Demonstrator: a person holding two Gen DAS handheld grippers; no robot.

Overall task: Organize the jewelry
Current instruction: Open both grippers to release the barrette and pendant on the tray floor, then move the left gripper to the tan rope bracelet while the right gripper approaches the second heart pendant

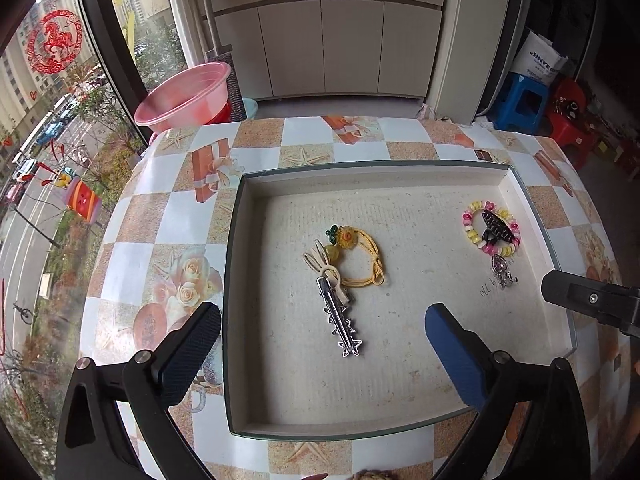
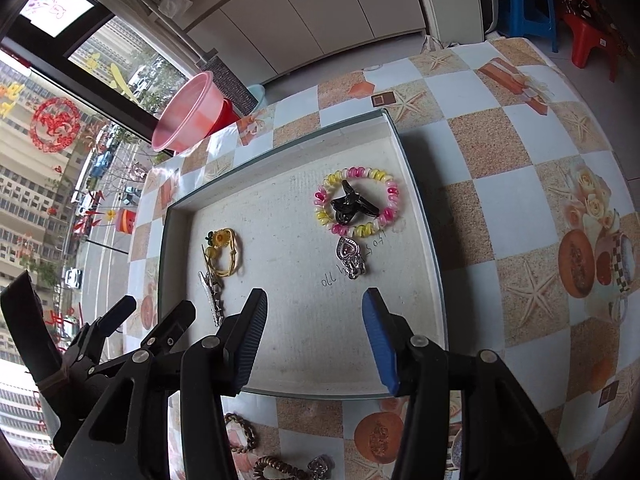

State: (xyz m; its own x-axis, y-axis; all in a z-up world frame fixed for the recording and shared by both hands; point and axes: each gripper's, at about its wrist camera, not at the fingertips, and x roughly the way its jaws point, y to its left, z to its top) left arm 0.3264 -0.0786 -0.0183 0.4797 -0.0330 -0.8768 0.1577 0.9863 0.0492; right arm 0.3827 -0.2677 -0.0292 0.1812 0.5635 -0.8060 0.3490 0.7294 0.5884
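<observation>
A shallow white tray (image 1: 256, 264) (image 2: 416, 200) lies on the checked table. In it lie a yellow hair tie with a sunflower (image 1: 360, 256) (image 2: 226, 250), a silver star hair clip (image 1: 340, 316) (image 2: 212, 296), a pink-and-yellow coil bracelet (image 1: 472, 232) (image 2: 356, 204) with a black claw clip (image 1: 496, 230) (image 2: 352, 202) on it, and a silver heart pendant (image 1: 502, 270) (image 2: 350, 256). My left gripper (image 1: 322, 344) is open and empty over the tray's near side. My right gripper (image 2: 316, 336) is open and empty above the tray's near edge.
Brown bead bracelets (image 2: 244, 434) (image 2: 280, 466) and a silver piece (image 2: 320, 466) lie on the table before the tray. A pink basin (image 1: 184, 94) (image 2: 188, 114) stands beyond the far left corner. Blue (image 1: 520, 100) and red stools (image 1: 568, 120) stand at the right.
</observation>
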